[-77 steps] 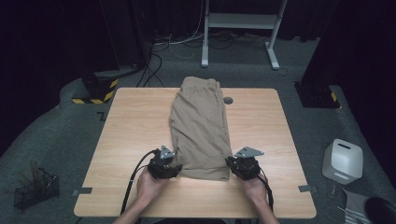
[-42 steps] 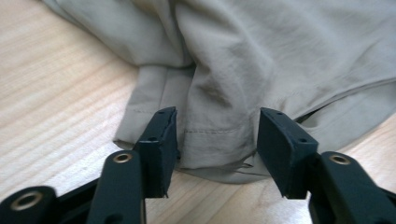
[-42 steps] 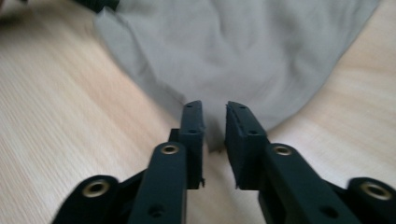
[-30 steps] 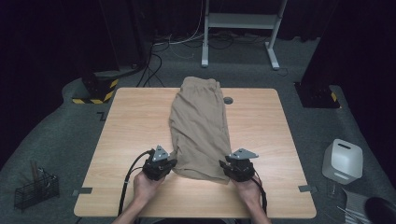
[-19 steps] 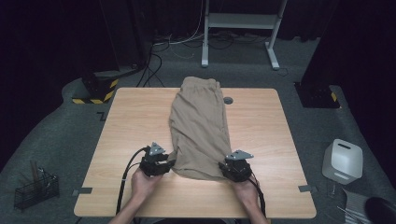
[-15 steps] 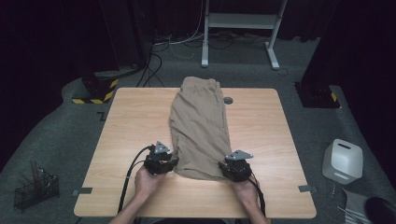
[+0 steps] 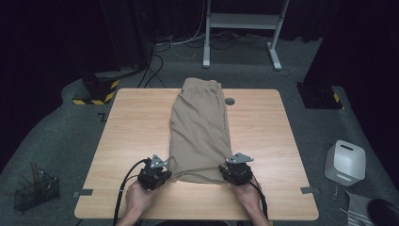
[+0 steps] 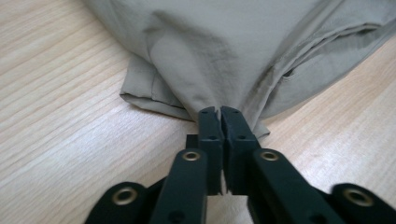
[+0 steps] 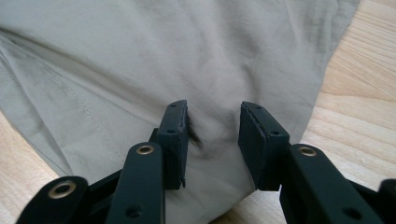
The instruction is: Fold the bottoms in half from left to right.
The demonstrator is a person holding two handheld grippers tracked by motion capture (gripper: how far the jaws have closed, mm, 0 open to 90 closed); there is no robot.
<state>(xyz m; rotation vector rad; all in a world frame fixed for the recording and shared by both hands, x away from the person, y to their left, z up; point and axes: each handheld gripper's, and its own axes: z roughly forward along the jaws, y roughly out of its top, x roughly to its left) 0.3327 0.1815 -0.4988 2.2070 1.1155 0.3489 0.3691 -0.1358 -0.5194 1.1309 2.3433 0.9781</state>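
Holding the near hem of the khaki shorts [image 7: 201, 132] with both tools, we stand at the near edge of the wooden table [image 7: 131, 127]. The shorts lie flat along the middle of the table, with the waistband at the far edge and the leg openings near us.

Our left gripper [image 7: 155, 173] is at the near left corner of the shorts. In the left gripper view [image 8: 218, 112] its jaws have just been closing, and now they stand almost together with a pinch of the fabric between the tips. The cloth rises in a small tent from the pinch, so the pads press on it. A folded edge of the hem lies on the wood just left of the jaws in that view.

Our right gripper [image 7: 236, 170] is at the near right corner of the shorts. In the right gripper view [image 9: 215, 126] its jaws stand about half open, one on each side of a low ridge of the fabric. The cloth is between them and under them, but we cannot tell if the pads really press on it.

On the grey floor to the right of the table stands a white box-shaped device [image 7: 345, 161], and on the left a black wire basket [image 7: 35, 190].
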